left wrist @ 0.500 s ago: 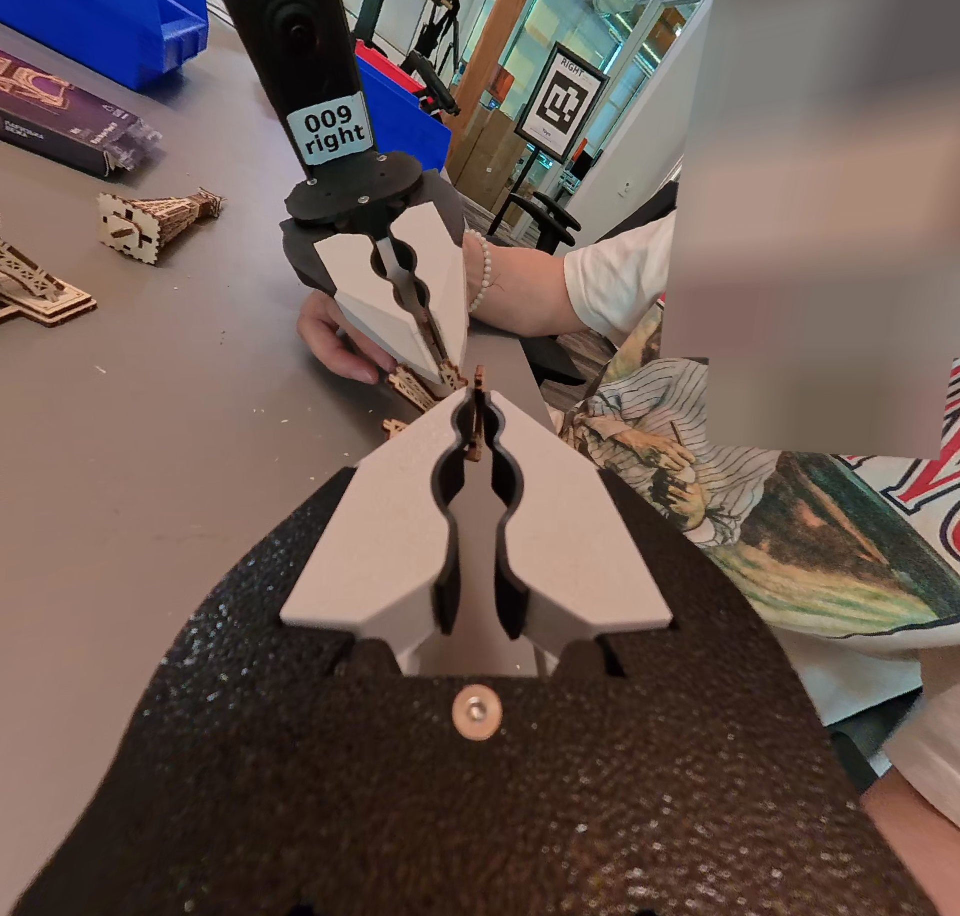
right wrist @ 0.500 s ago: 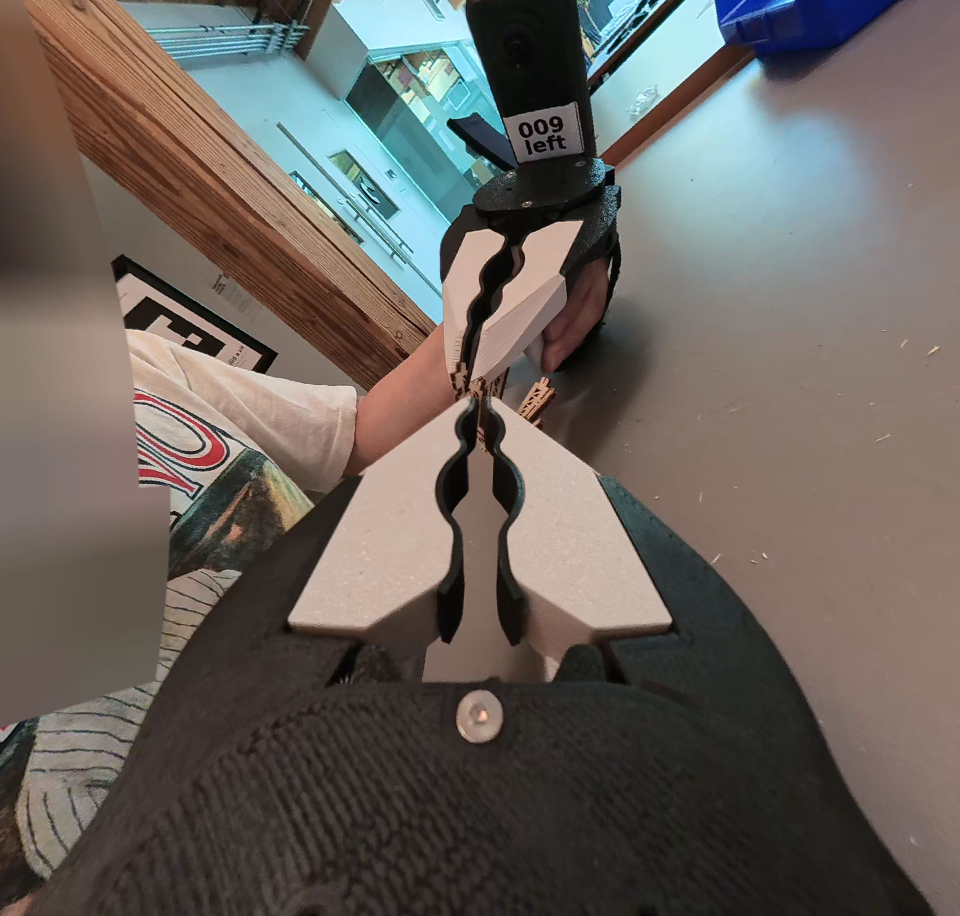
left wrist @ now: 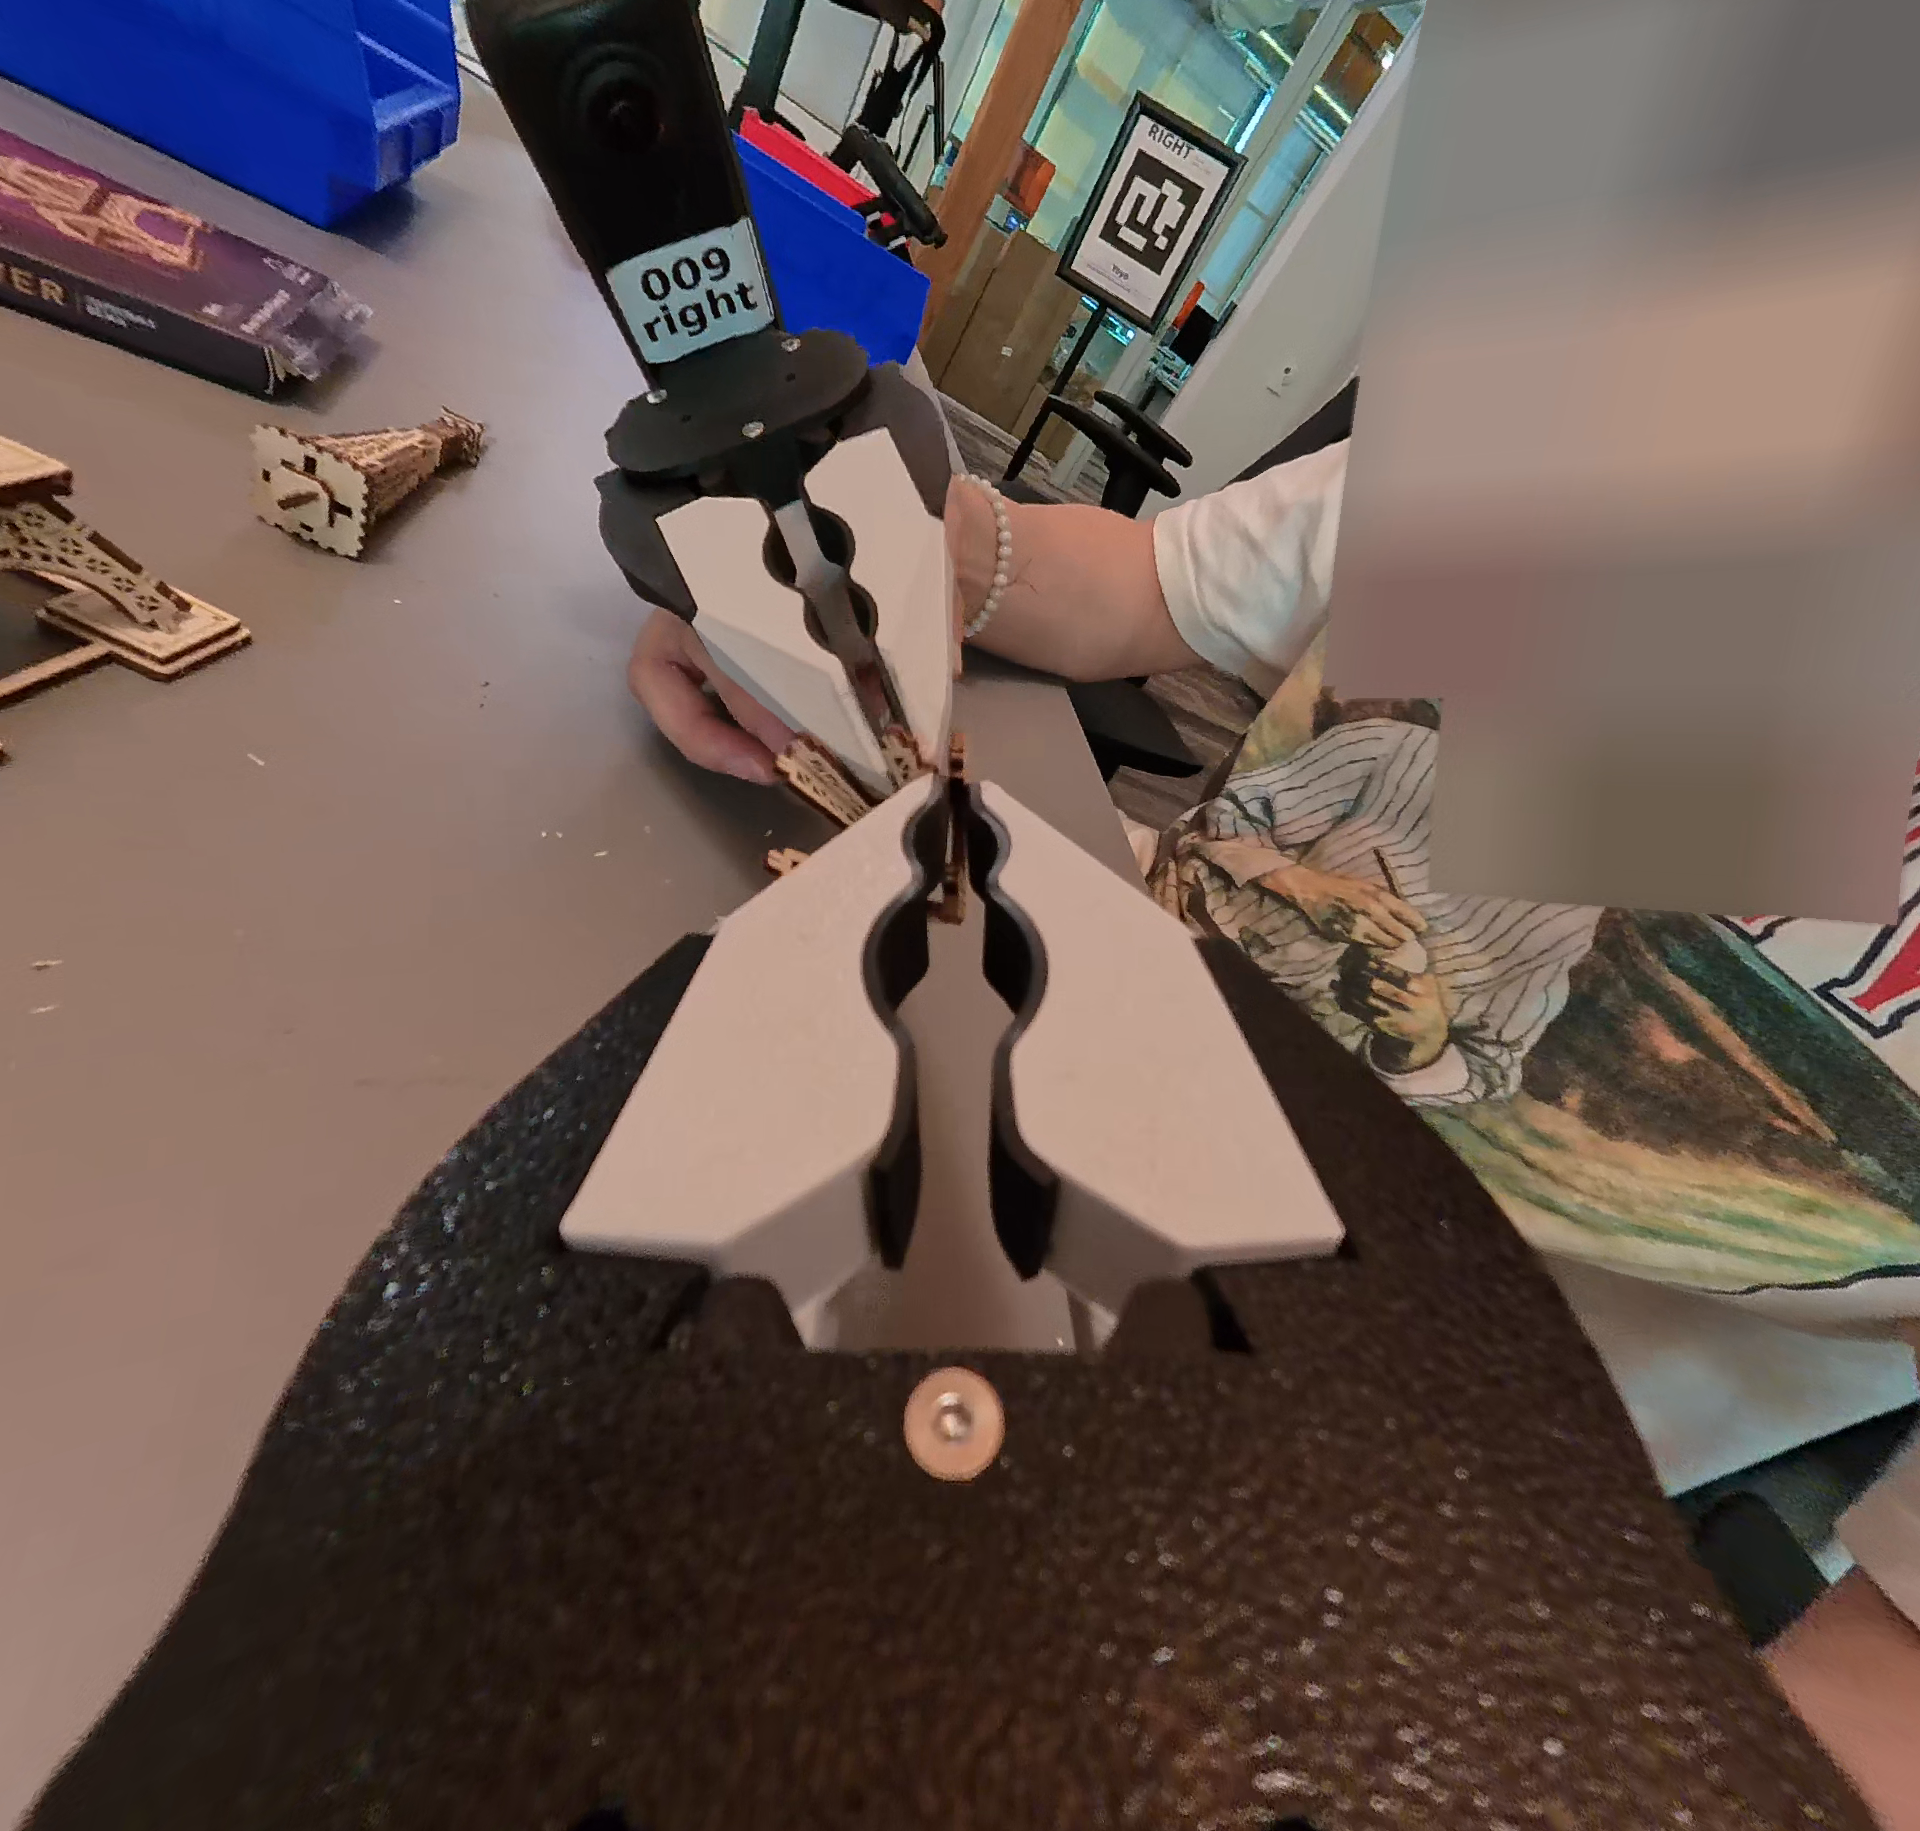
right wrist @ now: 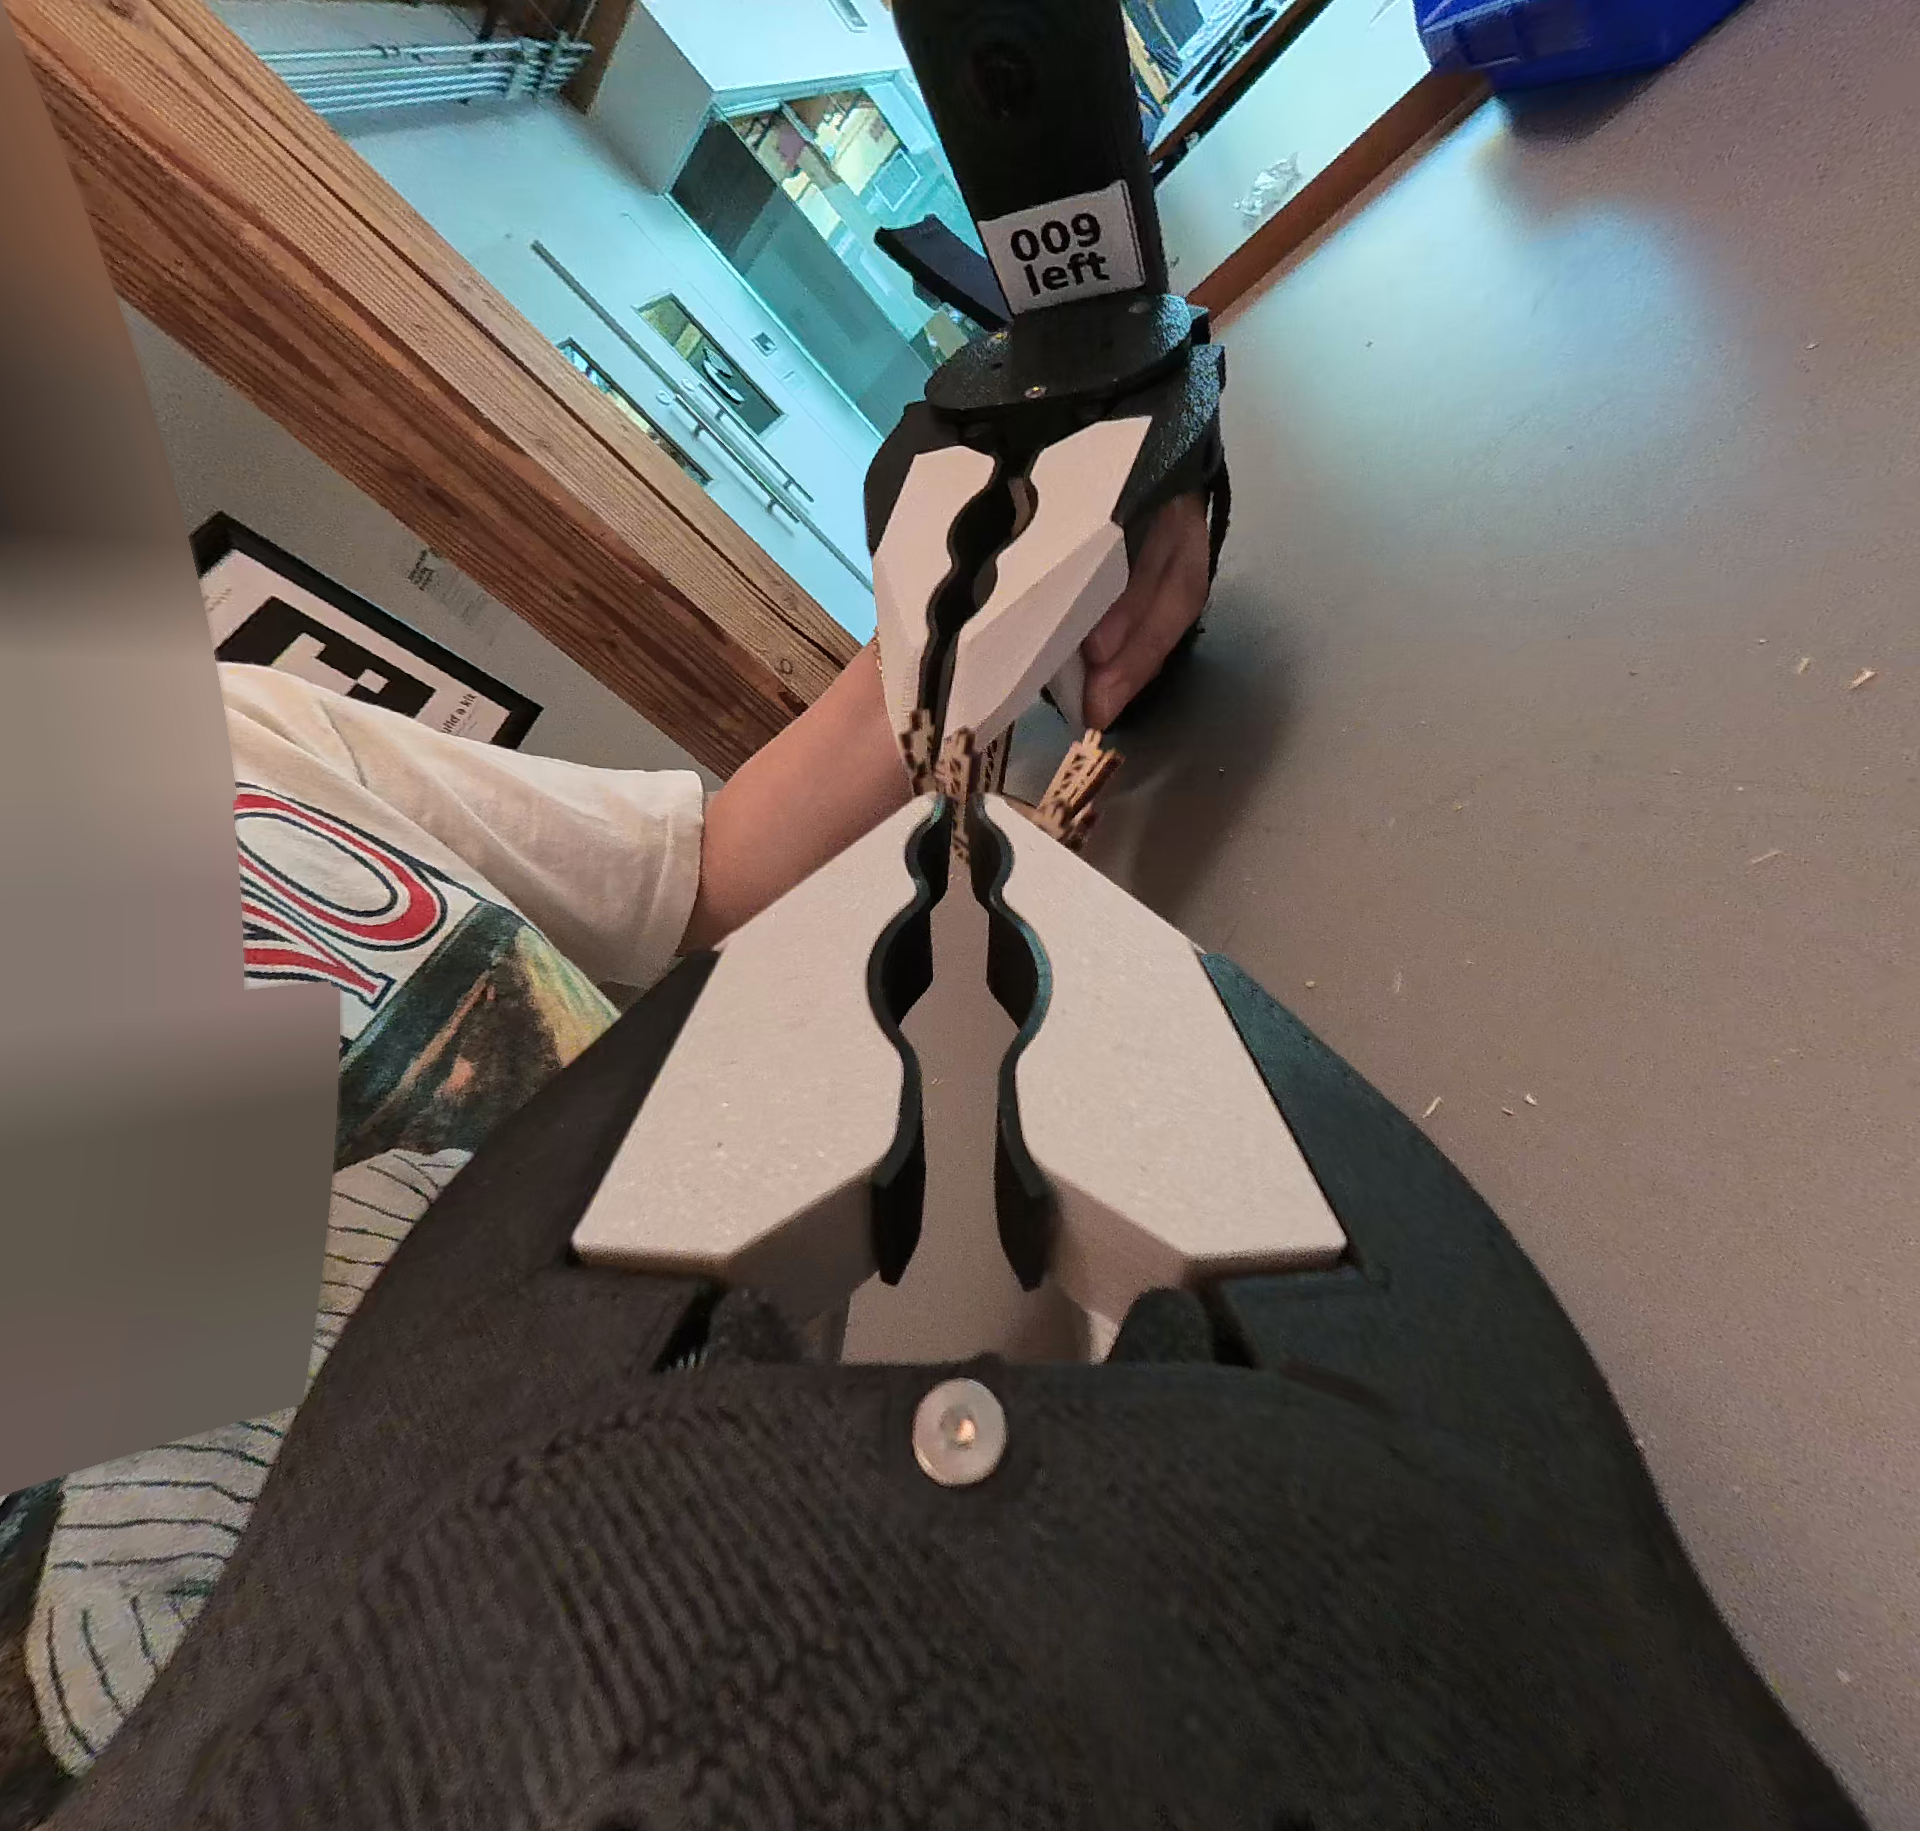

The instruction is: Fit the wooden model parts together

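Observation:
My left gripper [left wrist: 954, 796] is shut on a thin flat wooden part [left wrist: 953, 851], seen edge-on between its white fingers. My right gripper [left wrist: 906, 755] faces it tip to tip above the grey table [left wrist: 312, 898], shut on a lattice wooden part [left wrist: 826, 782] that sticks out to the side. In the right wrist view my right gripper [right wrist: 956, 817] grips the lattice part [right wrist: 1078, 786], and my left gripper [right wrist: 928, 734] holds its small toothed part [right wrist: 920, 742] right against it. The two parts touch at the tips. The joint itself is hidden by the fingers.
A wooden tower section [left wrist: 353, 477] lies on its side at the left, with a wooden base assembly [left wrist: 104, 586] nearer the edge. A purple box [left wrist: 156, 275] and blue bins [left wrist: 229, 46] stand behind. The person's torso is at the table edge on the right. My left and right fingertips are right by each other.
Both grippers stay shut and tip to tip. The parts have shifted only slightly against each other.

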### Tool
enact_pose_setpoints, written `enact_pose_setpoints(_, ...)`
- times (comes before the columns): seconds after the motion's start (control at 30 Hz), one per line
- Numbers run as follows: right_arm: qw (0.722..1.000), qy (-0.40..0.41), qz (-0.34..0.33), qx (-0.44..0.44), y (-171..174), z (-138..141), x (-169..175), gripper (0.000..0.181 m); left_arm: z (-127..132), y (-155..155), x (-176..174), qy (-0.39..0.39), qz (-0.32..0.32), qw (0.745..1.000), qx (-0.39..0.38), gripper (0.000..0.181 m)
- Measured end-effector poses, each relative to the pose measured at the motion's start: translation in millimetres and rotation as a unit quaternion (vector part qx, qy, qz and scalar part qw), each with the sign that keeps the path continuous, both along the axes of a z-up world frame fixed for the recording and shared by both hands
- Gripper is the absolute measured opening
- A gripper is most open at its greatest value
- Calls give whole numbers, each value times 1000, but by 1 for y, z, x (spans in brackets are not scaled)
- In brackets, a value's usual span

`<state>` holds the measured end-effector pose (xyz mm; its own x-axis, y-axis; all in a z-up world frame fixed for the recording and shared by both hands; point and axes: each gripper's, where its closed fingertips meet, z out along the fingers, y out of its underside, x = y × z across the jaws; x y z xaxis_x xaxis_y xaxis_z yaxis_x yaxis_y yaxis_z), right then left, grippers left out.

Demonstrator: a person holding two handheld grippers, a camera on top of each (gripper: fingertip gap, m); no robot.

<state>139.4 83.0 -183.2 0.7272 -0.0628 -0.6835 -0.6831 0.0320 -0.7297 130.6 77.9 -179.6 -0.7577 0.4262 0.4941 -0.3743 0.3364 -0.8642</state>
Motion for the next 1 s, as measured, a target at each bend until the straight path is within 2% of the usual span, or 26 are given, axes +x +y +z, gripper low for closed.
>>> enact_pose_setpoints(0.33, 999, -2, 12, 29, 2, 8, -4, 0, 9, 1, -7, 12, -16, 999, -27, 0)
enact_pose_setpoints(0.5, 998, -13, 11, 55, 1, 15, -6, 6, 15, 1, -6, 15, -12, 999, -40, 0)
enact_pose_setpoints(0.7, 997, -40, -24, 55, -2, 19, 2, 7, 15, 2, -7, 10, -16, 999, -43, 0)
enact_pose_setpoints(0.87, 997, -53, -9, 47, 2, 19, -4, 11, 16, 2, -12, 7, -26, 998, -48, 0)
enact_pose_setpoints(1.0, 998, -49, -1, 44, 3, 18, -6, 7, 17, 2, -16, 2, -37, 998, -54, 0)
